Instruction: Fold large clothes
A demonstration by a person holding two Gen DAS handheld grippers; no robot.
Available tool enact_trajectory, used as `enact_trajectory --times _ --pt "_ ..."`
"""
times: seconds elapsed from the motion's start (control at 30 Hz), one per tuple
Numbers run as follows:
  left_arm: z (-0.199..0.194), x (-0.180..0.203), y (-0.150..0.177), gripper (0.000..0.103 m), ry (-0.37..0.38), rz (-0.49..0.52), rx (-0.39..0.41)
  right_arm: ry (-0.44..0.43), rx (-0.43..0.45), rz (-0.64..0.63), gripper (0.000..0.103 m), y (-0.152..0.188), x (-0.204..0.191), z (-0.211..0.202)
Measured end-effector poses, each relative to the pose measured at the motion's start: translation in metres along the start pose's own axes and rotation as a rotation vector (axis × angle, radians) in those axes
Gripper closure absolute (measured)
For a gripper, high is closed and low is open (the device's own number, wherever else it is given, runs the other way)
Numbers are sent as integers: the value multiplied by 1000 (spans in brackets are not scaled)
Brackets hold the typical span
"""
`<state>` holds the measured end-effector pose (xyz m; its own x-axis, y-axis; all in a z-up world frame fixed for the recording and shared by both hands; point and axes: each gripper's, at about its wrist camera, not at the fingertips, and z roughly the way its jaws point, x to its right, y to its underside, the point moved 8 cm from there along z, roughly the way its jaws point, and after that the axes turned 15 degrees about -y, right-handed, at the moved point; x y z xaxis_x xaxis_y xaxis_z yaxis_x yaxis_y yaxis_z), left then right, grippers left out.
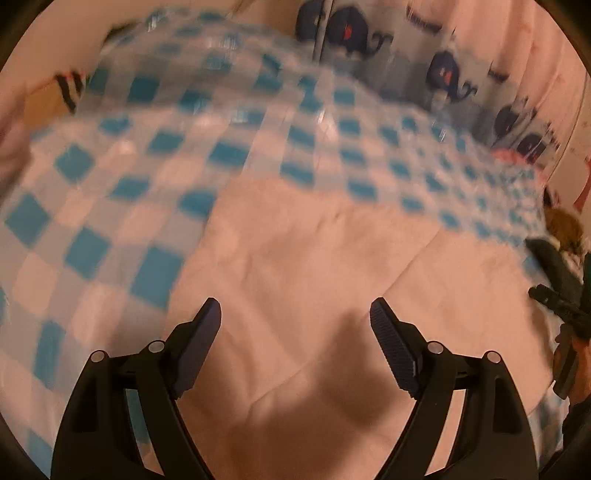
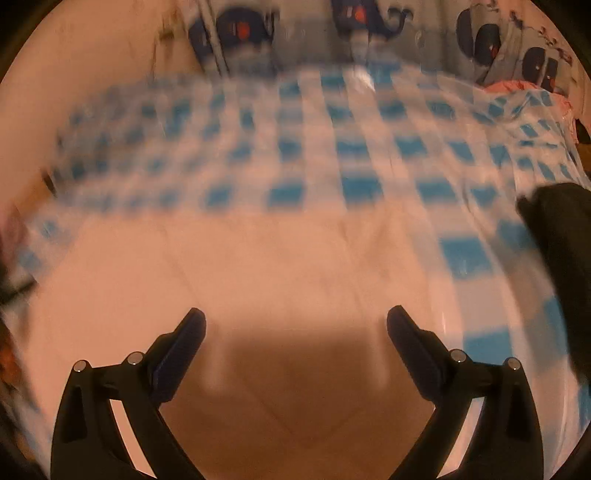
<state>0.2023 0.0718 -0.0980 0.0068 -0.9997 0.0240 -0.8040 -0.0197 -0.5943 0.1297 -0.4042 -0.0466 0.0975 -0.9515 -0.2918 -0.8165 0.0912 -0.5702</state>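
Both the left hand-held gripper (image 1: 295,314) and right hand-held gripper (image 2: 295,321) gape empty over a creased pink cloth (image 1: 314,266) on blue-checked sheeting (image 1: 155,147).

A blue checked cover (image 1: 155,155) lies over the surface. Behind it hangs a curtain (image 2: 369,22) printed with dark whales.

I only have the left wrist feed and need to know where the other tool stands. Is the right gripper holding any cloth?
Observer: No. The right gripper is open, nothing between its fingers, above the pink fabric.
Operator: What lies ahead of it?
Observer: The blue checked sheet, spread up to the whale-print cloth.
Operator: Anything at its right edge?
Observer: A dark blurred shape over the checks; I cannot tell what it is.
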Motion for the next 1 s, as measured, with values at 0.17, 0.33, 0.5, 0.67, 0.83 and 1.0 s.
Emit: enact_trajectory --times 0.17,0.33,0.5,0.67,0.83,1.0 --pt "20 0 17 23 25 -45 -46 -23 -12 -6 6 10 5 15" --pt "-45 13 22 23 -28 39 66 -54 70 -24 6 8 -30 -43" --pt "-18 27 62 19 -26 126 -50 -43 -100 -201 6 78 -66 1" --pt "-38 12 51 19 15 36 -150 -113 -161 -104 6 71 -69 -22" --pt "-105 -31 75 17 259 -223 -151 -461 31 294 6 67 -35 -108" --pt "-101 -67 128 17 340 -408 -274 -620 55 645 6 113 23 -136"
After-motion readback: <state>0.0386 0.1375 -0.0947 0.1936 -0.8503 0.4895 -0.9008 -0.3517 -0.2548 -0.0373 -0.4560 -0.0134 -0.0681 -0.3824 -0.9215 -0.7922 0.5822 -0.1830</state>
